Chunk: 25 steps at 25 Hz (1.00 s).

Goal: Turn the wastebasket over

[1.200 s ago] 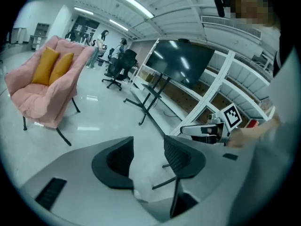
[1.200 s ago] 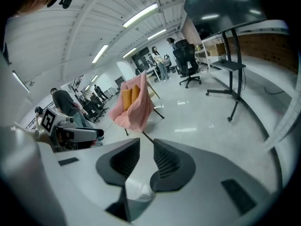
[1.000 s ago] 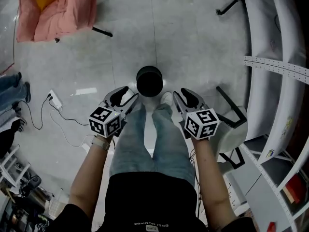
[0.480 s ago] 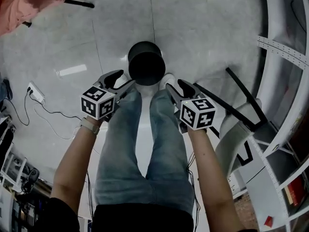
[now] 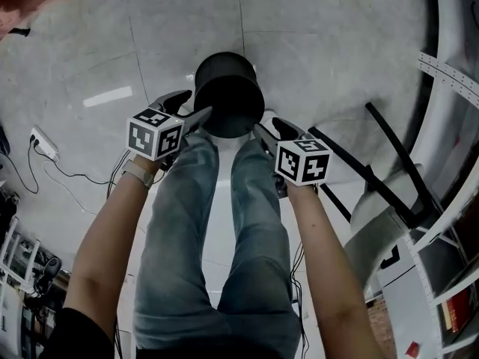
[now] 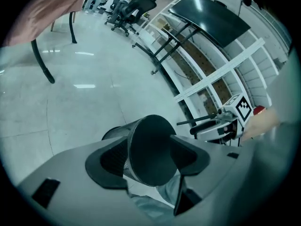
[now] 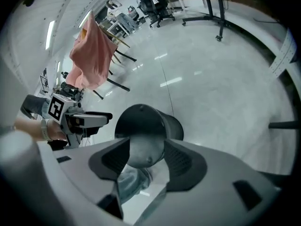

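A black mesh wastebasket (image 5: 228, 96) stands on the pale floor just in front of the person's feet. Its flat closed end faces the grippers in the left gripper view (image 6: 150, 142) and the right gripper view (image 7: 143, 121). My left gripper (image 5: 188, 105) hangs at the basket's left side and my right gripper (image 5: 271, 128) at its right, each a little above the floor. Both have just been opening their jaws, and both now stand open. From each gripper camera the basket shows beyond the open jaws, with no pad pressing on it.
The person's jeans-clad legs (image 5: 224, 223) fill the middle below the basket. A white shelf frame (image 5: 449, 73) and black stand legs (image 5: 389, 163) lie right. A power strip with cable (image 5: 41, 144) lies left. A pink cloth (image 7: 94, 51) hangs on a chair farther off.
Both grippers have come down to the sides of the basket and their jaws have spread wider. The head view has closed in on the basket.
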Available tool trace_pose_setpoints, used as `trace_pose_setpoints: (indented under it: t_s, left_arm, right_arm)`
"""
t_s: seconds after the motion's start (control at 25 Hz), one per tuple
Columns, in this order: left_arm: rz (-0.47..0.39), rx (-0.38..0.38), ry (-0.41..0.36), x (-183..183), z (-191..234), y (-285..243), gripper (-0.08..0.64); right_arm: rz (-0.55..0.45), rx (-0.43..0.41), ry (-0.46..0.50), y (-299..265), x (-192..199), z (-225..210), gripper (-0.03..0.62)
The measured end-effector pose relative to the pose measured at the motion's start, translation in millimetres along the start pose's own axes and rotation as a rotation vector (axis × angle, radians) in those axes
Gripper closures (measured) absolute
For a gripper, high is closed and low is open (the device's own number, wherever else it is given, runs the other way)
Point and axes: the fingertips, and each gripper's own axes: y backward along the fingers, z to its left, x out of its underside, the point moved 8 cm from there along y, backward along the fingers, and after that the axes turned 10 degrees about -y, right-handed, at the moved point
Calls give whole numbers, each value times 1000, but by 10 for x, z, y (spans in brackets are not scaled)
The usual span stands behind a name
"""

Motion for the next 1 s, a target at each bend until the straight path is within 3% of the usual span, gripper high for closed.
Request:
trace_pose_setpoints:
  t_s: [0.36, 0.6, 0.72, 1.0]
  left_arm:
    - [65, 83, 40, 263, 237, -336, 276]
    - [53, 95, 85, 296, 321, -382, 279]
    - [50, 88, 101, 307, 354, -367, 330]
    - [114, 94, 122, 286, 315, -346, 357]
  right_arm:
    - [49, -27, -82, -545, 164, -311, 371]
    - [54, -93, -112, -664, 194, -379, 368]
    - [50, -105, -123, -653, 201, -400, 367]
    - [70, -91, -174, -583, 76, -412, 393]
